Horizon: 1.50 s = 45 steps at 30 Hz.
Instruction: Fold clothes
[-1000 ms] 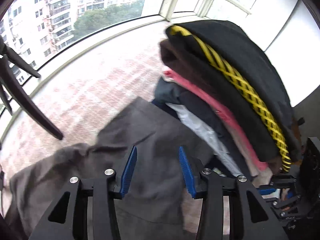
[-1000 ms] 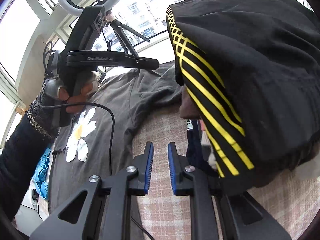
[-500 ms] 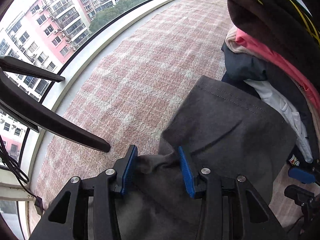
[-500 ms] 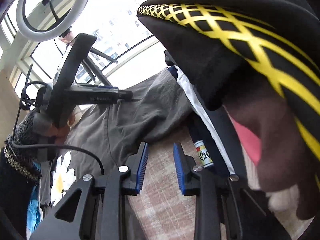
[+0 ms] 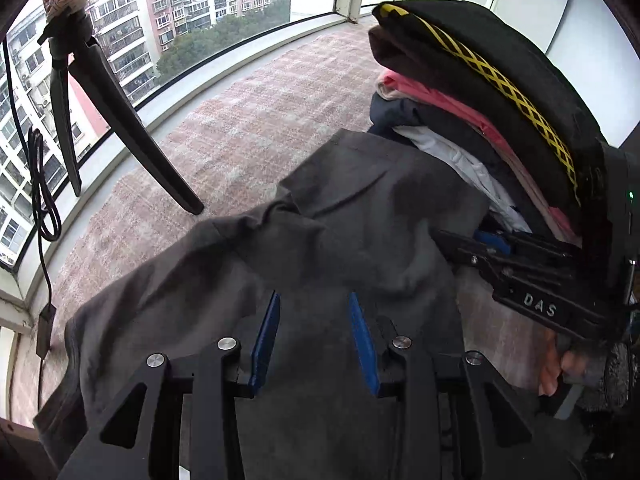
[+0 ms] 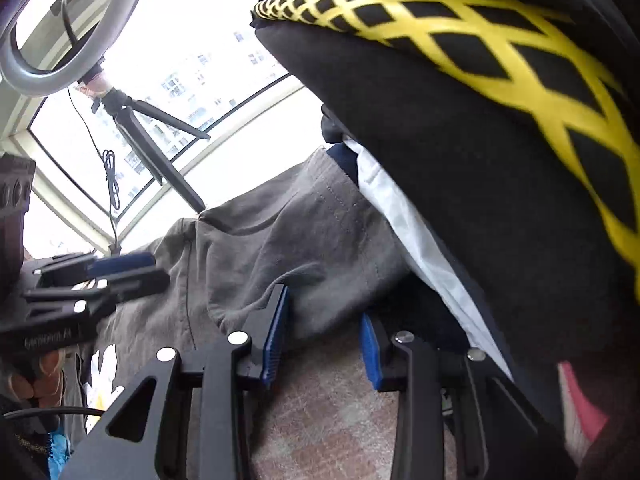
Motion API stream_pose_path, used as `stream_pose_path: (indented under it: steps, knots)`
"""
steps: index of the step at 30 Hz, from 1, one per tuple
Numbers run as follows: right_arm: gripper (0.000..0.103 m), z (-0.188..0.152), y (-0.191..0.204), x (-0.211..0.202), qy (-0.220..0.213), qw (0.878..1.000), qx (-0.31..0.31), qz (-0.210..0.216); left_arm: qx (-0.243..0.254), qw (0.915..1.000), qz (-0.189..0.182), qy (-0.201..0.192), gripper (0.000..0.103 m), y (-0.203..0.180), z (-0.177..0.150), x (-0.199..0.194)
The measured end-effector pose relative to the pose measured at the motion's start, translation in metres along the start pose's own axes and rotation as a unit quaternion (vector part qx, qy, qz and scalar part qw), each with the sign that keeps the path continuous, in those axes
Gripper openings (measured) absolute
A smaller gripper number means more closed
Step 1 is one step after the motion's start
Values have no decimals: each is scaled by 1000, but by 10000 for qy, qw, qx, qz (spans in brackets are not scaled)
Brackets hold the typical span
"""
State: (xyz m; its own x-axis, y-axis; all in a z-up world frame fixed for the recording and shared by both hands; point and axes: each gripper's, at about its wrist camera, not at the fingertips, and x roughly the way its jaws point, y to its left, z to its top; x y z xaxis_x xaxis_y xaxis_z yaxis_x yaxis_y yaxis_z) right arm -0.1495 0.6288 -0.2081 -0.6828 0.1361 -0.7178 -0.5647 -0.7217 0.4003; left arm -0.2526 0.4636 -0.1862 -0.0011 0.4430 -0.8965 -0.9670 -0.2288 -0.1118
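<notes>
The dark grey cotton T-shirt (image 5: 360, 216) lies spread on the pink-and-white plaid woven cloth (image 5: 248, 120), filling the lower centre of the left wrist view. Its long axis runs from the lower left of that frame toward the tall stack of folded clothes (image 5: 480, 92) at the upper right, where its stitched sleeve hem (image 6: 344, 208) butts against the stack.

The left gripper (image 5: 314, 332) hovers over the shirt's body. Its jaws are closing with only loose cloth below them, nothing pinched.

The right gripper (image 6: 322, 332) is the nearer one to the sleeve. Its jaws are closing around the sleeve's lower fold, which sits between the blue pads (image 6: 274, 336), though the gap still looks unclosed. The coming fold probably turns on that sleeve, just ahead of the right gripper.
</notes>
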Motion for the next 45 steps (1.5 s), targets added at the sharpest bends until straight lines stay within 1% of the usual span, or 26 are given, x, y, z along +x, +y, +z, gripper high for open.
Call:
stream_pose_path:
  steps: [1, 4, 7, 9, 11, 13, 14, 19, 22, 23, 24, 25, 26, 27, 28, 29, 30, 31, 32, 33, 34, 35, 37, 40, 43, 45]
  knots:
    - [3, 1, -2, -5, -77, 9999, 53, 85, 13, 9999, -110, 63, 33, -6, -8, 4]
    - [3, 5, -4, -28, -497, 9983, 64, 302, -35, 9989, -466, -28, 33, -16, -17, 2]
    - [3, 7, 1, -43, -663, 9972, -269, 225, -87, 9972, -692, -263, 33, -27, -20, -3]
    - [3, 5, 3, -40, -599, 9971, -475, 16, 18, 9980, -593, -229, 33, -33, -22, 1]
    - [3, 2, 6, -25, -331, 9968, -665, -296, 8, 9984, -563, 2, 33, -32, -22, 14]
    - [3, -1, 5, -10, -76, 9956, -777, -511, -107, 9981, -600, -18, 33, -22, -13, 22]
    - [3, -3, 5, -7, -49, 9948, -825, -594, -186, 9981, -584, -90, 33, -20, -13, 15]
    - [3, 3, 19, -23, -441, 9931, -1022, -376, -502, 9974, -241, -459, 33, 0, -22, -27]
    - [3, 15, 48, -41, -805, 9869, -1391, -112, -994, 9927, 72, -678, 33, 33, -41, -54]
    - [3, 14, 65, -46, -943, 9813, -1678, 12, -1223, 9894, 197, -760, 33, 48, -50, -61]
    - [3, 12, 83, -50, -1054, 9739, -2002, 171, -1459, 9853, 308, -830, 33, 63, -62, -70]
    - [3, 4, 105, -52, -1024, 9621, -2483, 475, -1692, 9806, 424, -892, 33, 76, -76, -82]
    - [3, -10, 129, -52, -806, 9425, -3109, 926, -1904, 9759, 536, -926, 33, 89, -89, -91]
    - [3, -28, 153, -51, -483, 9127, -3836, 1326, -2087, 9715, 642, -922, 33, 102, -100, -95]
    - [3, -58, 173, -47, 10, 8668, -4762, 1477, -2227, 9679, 731, -906, 33, 113, -109, -96]
    - [3, -90, 180, -44, 287, 8242, -5502, 1311, -2309, 9658, 796, -872, 33, 120, -114, -94]
    - [3, -116, 183, -44, 489, 7890, -6013, 1168, -2340, 9647, 849, -855, 33, 123, -118, -94]
    - [4, -125, 173, -52, 507, 7872, -6046, 1104, -2303, 9653, 885, -859, 33, 123, -120, -95]
    - [11, -128, 163, -58, 526, 7931, -5978, 1041, -2249, 9664, 894, -865, 33, 121, -121, -96]
    - [19, -120, 153, -58, 547, 8175, -5649, 982, -2161, 9687, 863, -867, 33, 117, -119, -94]
    - [41, -112, 142, -61, 555, 8396, -5321, 942, -2056, 9713, 828, -858, 33, 112, -114, -89]
    - [53, -107, 130, -68, 536, 8558, -5058, 939, -1944, 9742, 781, -838, 33, 107, -109, -83]
    - [53, -108, 114, -77, 545, 8710, -4805, 864, -1723, 9802, 670, -713, 35, 101, -93, -68]
    - [52, -110, 101, -71, 608, 8727, -4810, 576, -1503, 9855, 645, -462, 35, 100, -66, -41]
    - [52, -109, 91, -69, 699, 8781, -4702, 551, -1495, 9874, 502, -144, 36, 110, -46, -8]
    - [52, -102, 85, -64, 698, 8868, -4530, 586, -1542, 9870, 440, 74, 36, 118, -38, 12]
